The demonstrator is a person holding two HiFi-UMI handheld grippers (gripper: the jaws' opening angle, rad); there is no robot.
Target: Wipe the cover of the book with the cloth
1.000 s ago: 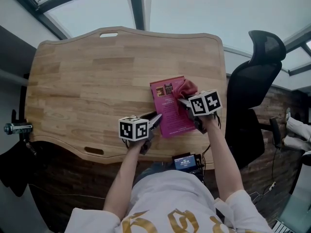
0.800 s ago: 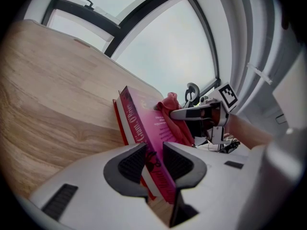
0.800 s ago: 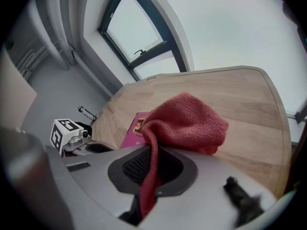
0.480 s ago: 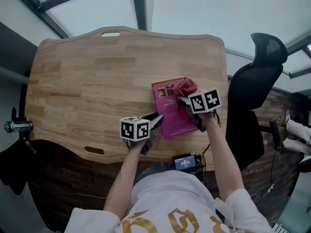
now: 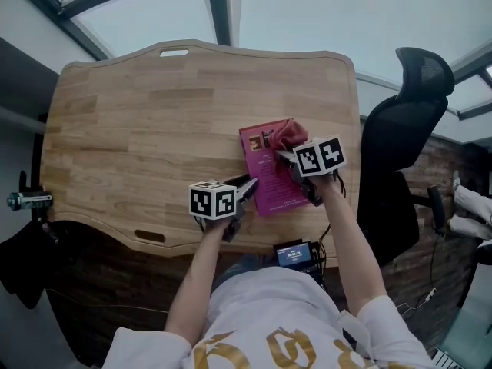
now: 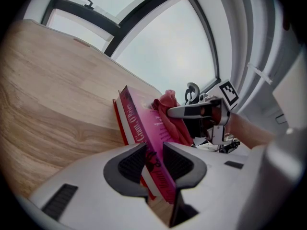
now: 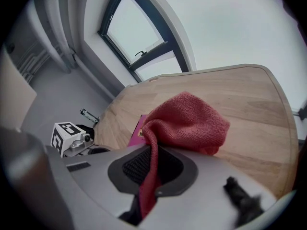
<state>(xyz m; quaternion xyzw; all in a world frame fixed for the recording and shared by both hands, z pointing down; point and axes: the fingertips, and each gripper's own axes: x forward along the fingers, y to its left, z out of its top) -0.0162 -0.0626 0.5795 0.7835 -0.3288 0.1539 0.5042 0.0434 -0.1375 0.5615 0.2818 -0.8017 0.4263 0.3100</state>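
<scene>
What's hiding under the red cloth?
The pink book lies under the red cloth, on the wooden table. The cloth hides the cover's far corner, so that part cannot be seen.

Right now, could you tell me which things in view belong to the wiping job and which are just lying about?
Job: book, gripped at its edge by the left gripper; cloth, held by the right gripper; table.
Lying about: office chair; small screen device by the table's near edge.

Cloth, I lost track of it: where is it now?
Head view, right side: the red cloth lies on the pink book's far corner, pinched by the right tongs.
</scene>
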